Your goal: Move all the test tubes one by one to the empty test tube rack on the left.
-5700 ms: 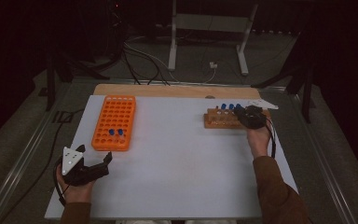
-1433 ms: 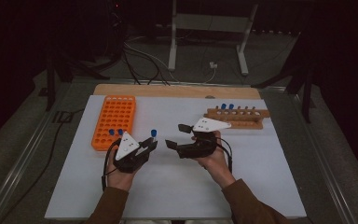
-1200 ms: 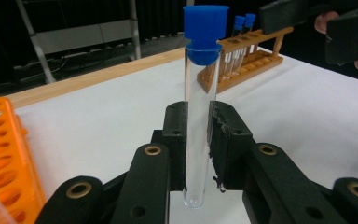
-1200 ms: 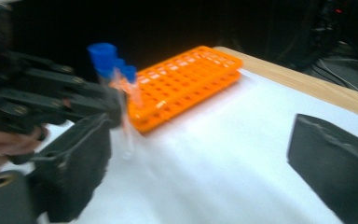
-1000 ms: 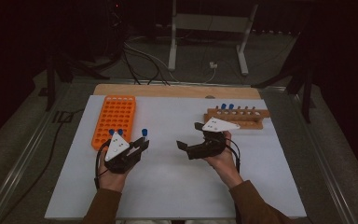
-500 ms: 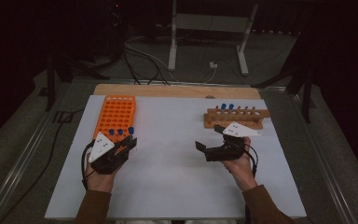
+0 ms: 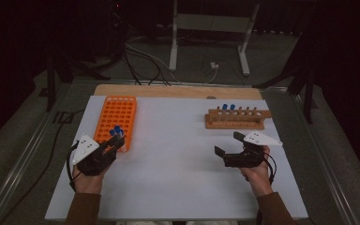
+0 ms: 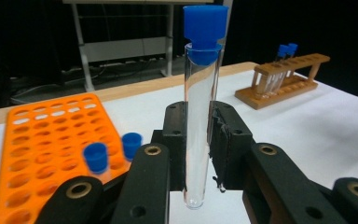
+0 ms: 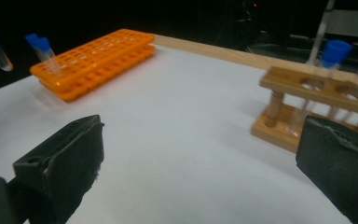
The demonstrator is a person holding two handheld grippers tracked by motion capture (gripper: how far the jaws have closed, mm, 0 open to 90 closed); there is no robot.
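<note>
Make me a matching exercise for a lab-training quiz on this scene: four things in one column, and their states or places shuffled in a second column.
Things:
1. left tongs
2. right tongs
3. orange rack
4. wooden rack

States:
A. holds two blue-capped tubes, far right of the table
B. open, holding nothing
C. shut on an upright blue-capped tube
D. holds two blue-capped tubes near its front edge, left of the table

Pairs: 1-C, 2-B, 3-D, 4-A

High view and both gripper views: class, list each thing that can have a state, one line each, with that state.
Left gripper: shut on the tube.
Clear glass test tube with blue cap: upright, capped, empty, clamped between the jaws.
Right gripper: open, holding nothing.
Orange plastic tube rack: flat on the table, two capped tubes at its near end.
Wooden tube rack: standing, two blue-capped tubes in it.
</note>
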